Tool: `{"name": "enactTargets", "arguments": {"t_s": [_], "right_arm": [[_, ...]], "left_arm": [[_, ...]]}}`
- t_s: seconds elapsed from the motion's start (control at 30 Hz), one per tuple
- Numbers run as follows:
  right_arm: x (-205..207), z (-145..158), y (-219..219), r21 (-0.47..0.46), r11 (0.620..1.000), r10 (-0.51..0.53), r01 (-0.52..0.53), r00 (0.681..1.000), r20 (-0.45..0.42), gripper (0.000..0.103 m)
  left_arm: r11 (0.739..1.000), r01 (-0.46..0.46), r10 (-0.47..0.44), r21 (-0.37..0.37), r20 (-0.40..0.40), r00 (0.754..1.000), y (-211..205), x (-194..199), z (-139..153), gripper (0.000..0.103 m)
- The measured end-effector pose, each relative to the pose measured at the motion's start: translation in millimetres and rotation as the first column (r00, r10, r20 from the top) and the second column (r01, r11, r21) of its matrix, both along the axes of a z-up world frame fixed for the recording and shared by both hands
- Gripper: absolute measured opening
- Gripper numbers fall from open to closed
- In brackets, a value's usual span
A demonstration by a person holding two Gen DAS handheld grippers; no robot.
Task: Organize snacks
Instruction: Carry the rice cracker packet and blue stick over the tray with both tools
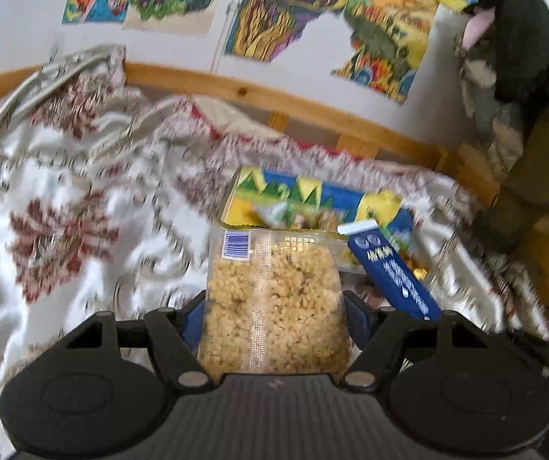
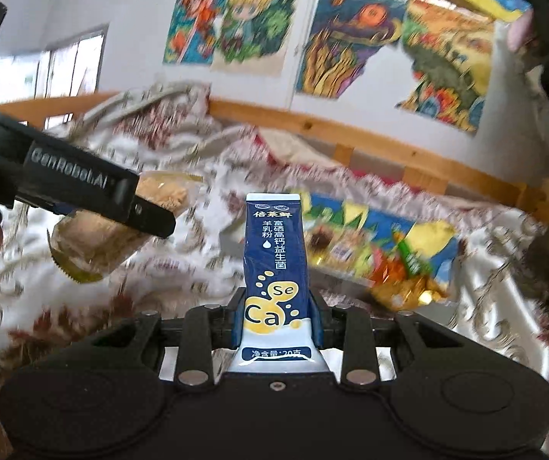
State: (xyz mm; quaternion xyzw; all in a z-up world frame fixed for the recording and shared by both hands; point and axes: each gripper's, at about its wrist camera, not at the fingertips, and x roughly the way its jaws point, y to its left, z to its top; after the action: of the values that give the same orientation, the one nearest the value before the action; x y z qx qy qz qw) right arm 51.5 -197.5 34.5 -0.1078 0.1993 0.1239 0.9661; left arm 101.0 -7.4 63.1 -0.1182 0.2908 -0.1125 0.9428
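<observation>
From the left wrist, the left gripper (image 1: 274, 318) pinches a clear bag of puffed snack (image 1: 274, 299), held above the flowered bedspread (image 1: 63, 211). Just beyond lies a colourful box (image 1: 313, 199) of snacks, with a blue sachet (image 1: 391, 268) at its right (blurred).

From the right wrist, the right gripper (image 2: 276, 314) clamps that blue sachet upright; the box sits far right, the left gripper at left.
</observation>
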Motion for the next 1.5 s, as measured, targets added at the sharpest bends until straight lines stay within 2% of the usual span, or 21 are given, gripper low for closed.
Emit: {"name": "enactTargets", "arguments": {"t_s": [0.13, 0.23, 0.37, 0.5, 0.67, 0.87, 1.23, 1.5], "right_arm": [[4, 19, -8, 0.016, 1.0, -0.022, 0.021, 0.998, 0.055, 0.033], [14, 30, -13, 0.022, 0.999, -0.032, 0.03, 0.996, 0.082, 0.033], [38, 49, -19, 0.017, 0.999, -0.036, 0.035, 0.991, 0.127, 0.033], [69, 64, -26, 0.036, 0.998, -0.049, 0.044, 0.989, 0.136, 0.033], [117, 75, -31, 0.046, 0.997, -0.073, 0.067, 0.988, 0.135, 0.033], [171, 66, -36, 0.035, 0.99, -0.139, 0.136, 0.984, 0.111, 0.033], [235, 15, -44, -0.017, 0.979, -0.204, 0.205, 0.978, 0.046, 0.033], [260, -24, -49, -0.04, 0.975, -0.221, 0.22, 0.975, -0.017, 0.033]], "left_arm": [[1.0, 0.002, -0.001, -0.011, 0.063, 0.998, -1, 15, 31, 0.074], [1.0, 0.006, -0.007, 0.008, 0.107, 0.994, -3, 29, 51, 0.074], [0.999, 0.003, -0.009, 0.039, 0.147, 0.989, -9, 48, 67, 0.075], [0.998, -0.001, -0.009, 0.061, 0.168, 0.986, -17, 73, 71, 0.075], [0.996, 0.003, -0.017, 0.085, 0.169, 0.986, -29, 110, 62, 0.075], [0.996, -0.003, -0.01, 0.092, 0.148, 0.989, -36, 158, 44, 0.075], [0.992, -0.029, 0.015, 0.122, 0.107, 0.994, -51, 225, 3, 0.075], [0.991, -0.007, 0.003, 0.133, 0.028, 1.0, -68, 255, -38, 0.074]]}}
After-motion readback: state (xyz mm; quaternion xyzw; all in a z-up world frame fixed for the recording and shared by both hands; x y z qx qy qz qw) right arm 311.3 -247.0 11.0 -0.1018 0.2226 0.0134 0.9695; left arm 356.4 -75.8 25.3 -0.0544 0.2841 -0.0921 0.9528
